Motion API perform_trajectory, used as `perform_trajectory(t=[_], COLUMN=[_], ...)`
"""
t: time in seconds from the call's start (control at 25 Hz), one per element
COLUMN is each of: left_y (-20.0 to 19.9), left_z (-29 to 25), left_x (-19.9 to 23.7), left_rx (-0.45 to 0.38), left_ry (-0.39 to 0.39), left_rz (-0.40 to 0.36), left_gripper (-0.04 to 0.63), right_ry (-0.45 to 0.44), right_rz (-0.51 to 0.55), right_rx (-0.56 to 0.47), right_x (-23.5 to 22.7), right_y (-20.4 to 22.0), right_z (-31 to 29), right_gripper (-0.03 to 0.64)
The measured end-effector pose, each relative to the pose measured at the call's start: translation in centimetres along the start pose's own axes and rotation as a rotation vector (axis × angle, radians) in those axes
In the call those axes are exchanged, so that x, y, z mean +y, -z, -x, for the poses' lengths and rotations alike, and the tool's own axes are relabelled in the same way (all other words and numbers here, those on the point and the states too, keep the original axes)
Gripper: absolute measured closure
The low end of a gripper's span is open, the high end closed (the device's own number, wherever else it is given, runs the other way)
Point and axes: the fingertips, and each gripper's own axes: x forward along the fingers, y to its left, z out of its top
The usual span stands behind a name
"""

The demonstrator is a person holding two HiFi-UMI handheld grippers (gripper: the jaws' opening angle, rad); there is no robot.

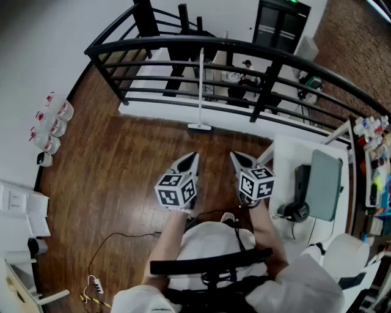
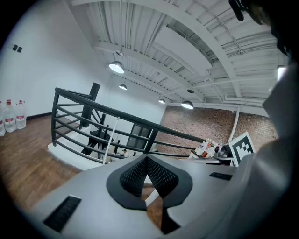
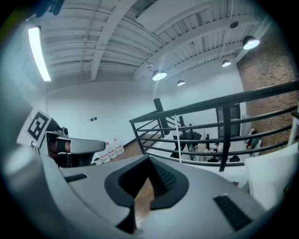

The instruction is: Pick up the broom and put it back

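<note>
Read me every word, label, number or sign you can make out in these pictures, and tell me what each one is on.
No text is legible anywhere.
Water bottles by the wall: red labels, too small to read.
Marker cubes: black-and-white square patterns only, no words.
Bottles on the right-hand shelf: labels too small and blurred.
Green lit sign above the dark door: cut off at the picture's edge, unreadable.

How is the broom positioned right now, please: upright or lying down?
Upright: the broom stands with its head down and its handle up against the black railing.
</note>
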Motion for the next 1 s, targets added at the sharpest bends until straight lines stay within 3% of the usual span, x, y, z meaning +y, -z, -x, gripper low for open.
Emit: perform_trajectory(t=[0.56,1.0], left_y=[-0.7,-2.5], left_z=[0.5,2.1], left_x=[2.4,8.5], left_rx=[0.006,0.0], left_ry=[0.008,0.032], left_rz=[0.003,0.016], left_gripper=[0.607,0.607], right_ry=[0.016,0.04], right_rz=[-0.011,-0.01], right_rx=[-0.001,-0.01], right_x=[1.5,5.7], right_y=[-0.3,-1.2], right_z=[-1.7,-6.5], right_gripper=[0.606,0.604])
